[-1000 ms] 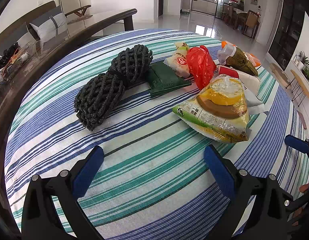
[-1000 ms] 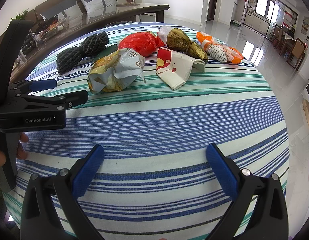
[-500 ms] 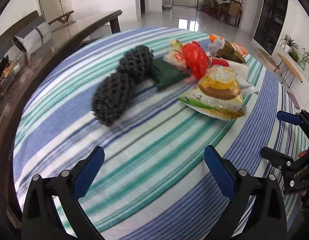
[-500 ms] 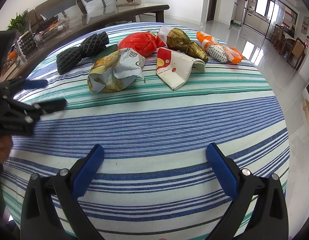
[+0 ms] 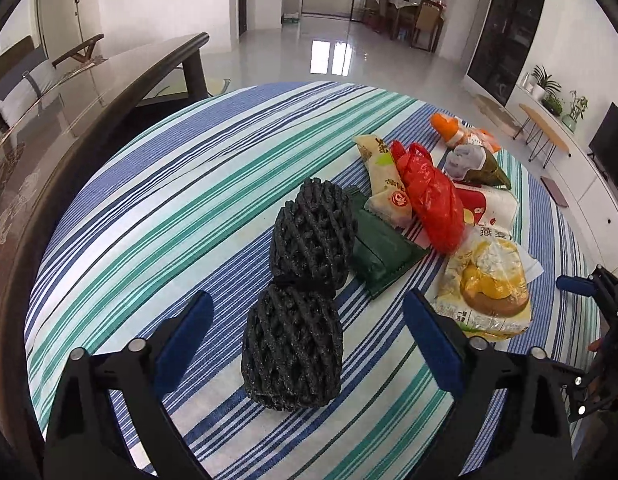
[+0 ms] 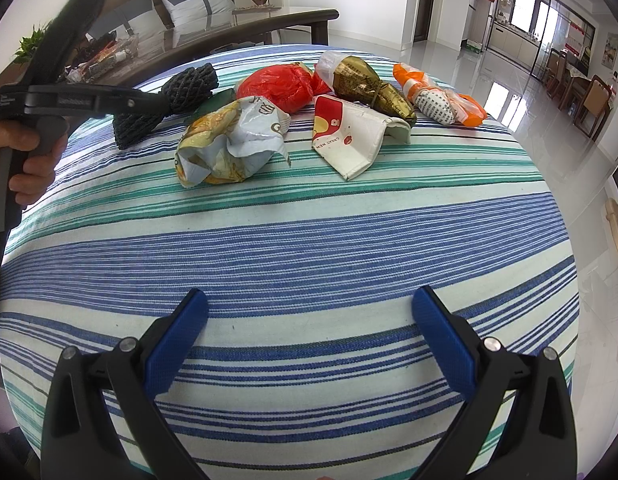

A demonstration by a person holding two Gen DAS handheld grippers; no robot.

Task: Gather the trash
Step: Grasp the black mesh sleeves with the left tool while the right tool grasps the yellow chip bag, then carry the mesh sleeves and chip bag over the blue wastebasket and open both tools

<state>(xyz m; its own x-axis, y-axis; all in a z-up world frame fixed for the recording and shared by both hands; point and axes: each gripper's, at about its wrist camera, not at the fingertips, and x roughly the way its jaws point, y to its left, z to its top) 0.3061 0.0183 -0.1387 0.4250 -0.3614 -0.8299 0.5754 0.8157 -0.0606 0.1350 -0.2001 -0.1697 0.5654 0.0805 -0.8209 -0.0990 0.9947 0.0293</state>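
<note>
Left gripper was lined up over the near lobe of the black foam net, jaws closing with the net between them but the pads not yet pressing on it, so nothing was held. The net sat at the left end of the trash row on the striped tablecloth, its far lobe touching the green wrapper. Right of that lay the red plastic bag, the crumpled snack bag, the red-and-white paper sleeve, the leaf-wrapped bundle and the orange-and-white wrapper. Right gripper hovered over bare cloth at the near edge, jaws wide apart, empty. Risks, as I judged them: the net looked soft and springy, so it could compress and slip out, or only one lobe would lift and the other would drag the green wrapper along. Closing too low could pinch the cloth and shift the whole row. No bin was visible from either view.
</note>
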